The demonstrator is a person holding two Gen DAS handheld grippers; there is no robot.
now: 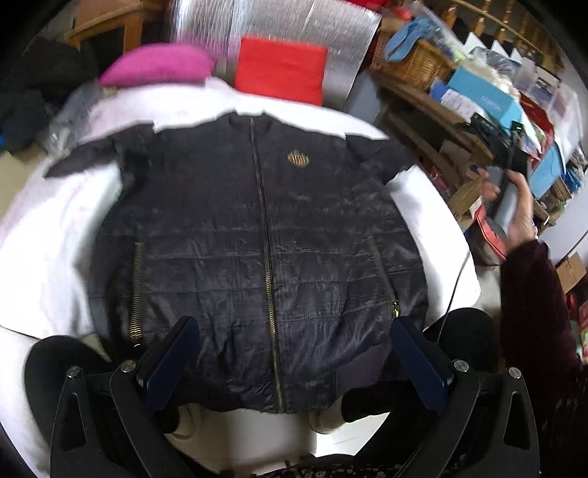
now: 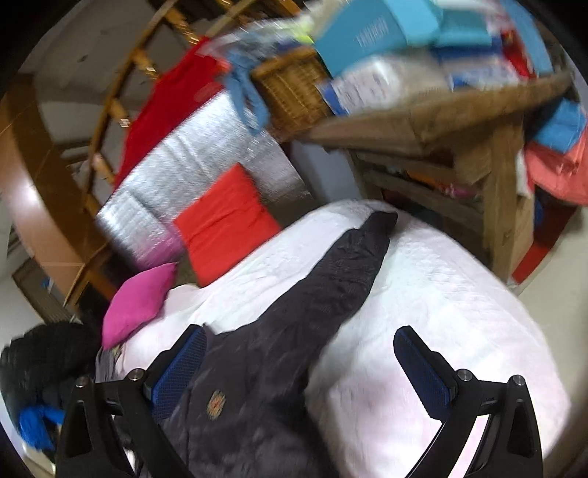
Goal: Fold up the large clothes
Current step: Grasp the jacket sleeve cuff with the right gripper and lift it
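White bed cover (image 1: 55, 235), dark jacket (image 1: 257, 239) flat, zipped, unfolded. Left claw (image 1: 294, 353) wide open, empty, over hem. Right claw (image 2: 299, 367) open, empty, near blurry sleeve (image 2: 352, 253). Next, probably: grab sleeve, fold inward.

Pretty cluttered room: white bedspread (image 1: 47, 235), pink pillow (image 1: 158, 68) and red cushion (image 1: 281, 70) against a silver foil sheet (image 1: 294, 22), wooden shelf (image 2: 459, 121) piled with boxes and a wicker basket (image 2: 294, 88).
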